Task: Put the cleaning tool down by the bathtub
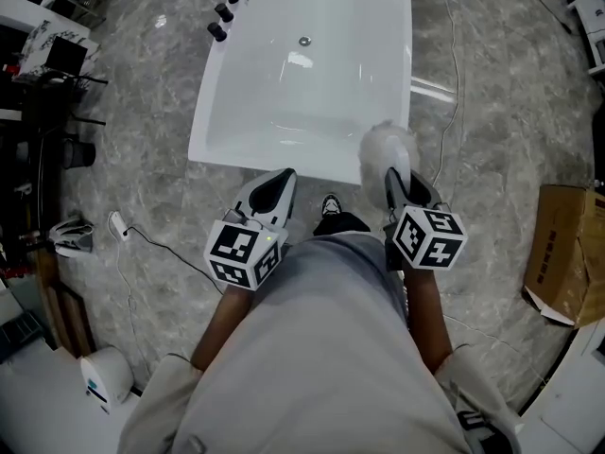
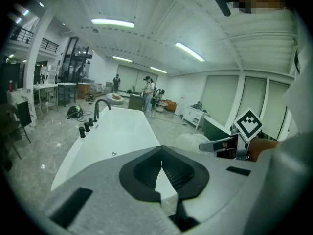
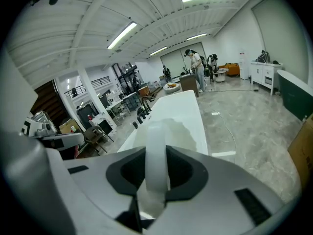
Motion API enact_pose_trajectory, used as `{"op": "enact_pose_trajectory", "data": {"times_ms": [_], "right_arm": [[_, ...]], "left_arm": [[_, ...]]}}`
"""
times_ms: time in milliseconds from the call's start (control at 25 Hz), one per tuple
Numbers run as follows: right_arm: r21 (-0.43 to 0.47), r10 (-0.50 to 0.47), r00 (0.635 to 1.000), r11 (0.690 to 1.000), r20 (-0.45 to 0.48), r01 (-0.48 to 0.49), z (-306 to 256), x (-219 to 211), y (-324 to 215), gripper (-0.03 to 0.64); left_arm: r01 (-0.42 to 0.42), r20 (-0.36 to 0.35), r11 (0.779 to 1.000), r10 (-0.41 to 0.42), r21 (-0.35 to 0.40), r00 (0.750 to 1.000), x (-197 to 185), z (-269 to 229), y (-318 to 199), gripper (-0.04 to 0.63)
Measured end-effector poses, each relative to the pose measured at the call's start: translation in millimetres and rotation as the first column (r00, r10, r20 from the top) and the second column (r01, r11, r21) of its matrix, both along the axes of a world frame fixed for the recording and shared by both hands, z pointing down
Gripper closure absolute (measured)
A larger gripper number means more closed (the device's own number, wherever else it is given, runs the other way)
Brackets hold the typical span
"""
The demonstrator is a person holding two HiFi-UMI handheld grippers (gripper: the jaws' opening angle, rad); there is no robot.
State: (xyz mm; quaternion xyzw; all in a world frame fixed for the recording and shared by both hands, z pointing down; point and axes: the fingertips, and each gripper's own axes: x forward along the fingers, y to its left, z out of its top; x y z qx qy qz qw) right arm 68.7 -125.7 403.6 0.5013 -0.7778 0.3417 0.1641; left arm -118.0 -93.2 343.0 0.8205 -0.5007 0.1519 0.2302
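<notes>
**Item: cleaning tool** (image 1: 388, 145). White, with a fluffy round head on a pale strap-like handle. It is held in the air over the near right corner of the bathtub (image 1: 274, 102), not yet set down. In the right gripper view the handle runs up between the jaws, with the head beyond it.

**Item: right gripper** (image 1: 402, 192). The jaws are clamped on the tool's handle, and the gripper points at the tub's near right corner.

**Item: left gripper** (image 1: 274, 192). The jaw tips meet with nothing between them. It hangs beside the right gripper, just short of the tub's near rim, and takes no part in the carry.

**Item: bathtub.** White and freestanding, it runs away from the person. Black tap knobs (image 1: 225, 12) stand on its far left rim.

**Surroundings.** Grey marbled floor (image 1: 492, 140); cardboard box (image 1: 567, 258) well to the right.

**Step in hand (judged).** The tool is being carried to the tub, and placing is not begun.

**Next move (judged).** Bring the tool off the tub's corner to the bare floor on its right, lower it until the head rests, then part the right jaws. Lowered where it hangs now, it could land inside the basin.
</notes>
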Motion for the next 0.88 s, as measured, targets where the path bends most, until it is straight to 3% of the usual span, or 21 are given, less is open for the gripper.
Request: {"op": "enact_pose_trajectory", "data": {"times_ms": [480,880], "right_arm": [[-0.025,-0.005,1.000,1.000,0.006,0.005,16,9,-34,0.532],[-0.104,0.095,0.995,0.990,-0.028,-0.098,44,40,-38,0.532]], "left_arm": [[0.017,-0.043,1.000,-0.018,-0.008,0.999,12,5,-27,0.591],[-0.019,-0.074,0.999,0.015,-0.049,0.997,33,12,-33,0.591]]}}
